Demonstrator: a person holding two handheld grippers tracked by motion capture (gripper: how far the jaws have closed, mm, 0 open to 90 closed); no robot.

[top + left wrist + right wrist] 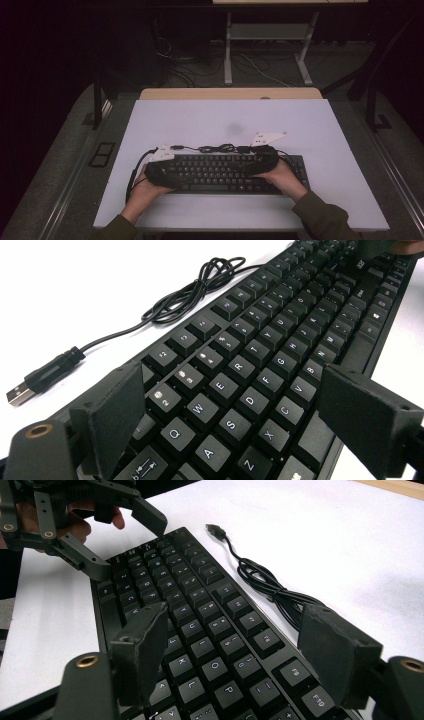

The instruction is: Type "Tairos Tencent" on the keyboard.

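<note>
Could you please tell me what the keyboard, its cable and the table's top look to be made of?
Keyboard: apparently matte black plastic, with moulded keycaps and printed white legends. Cable: seemingly rubbery black sheathing, loosely coiled, ending in a metal USB plug. Table top: smooth white, maybe laminate; a wooden edge shows behind it.
</note>
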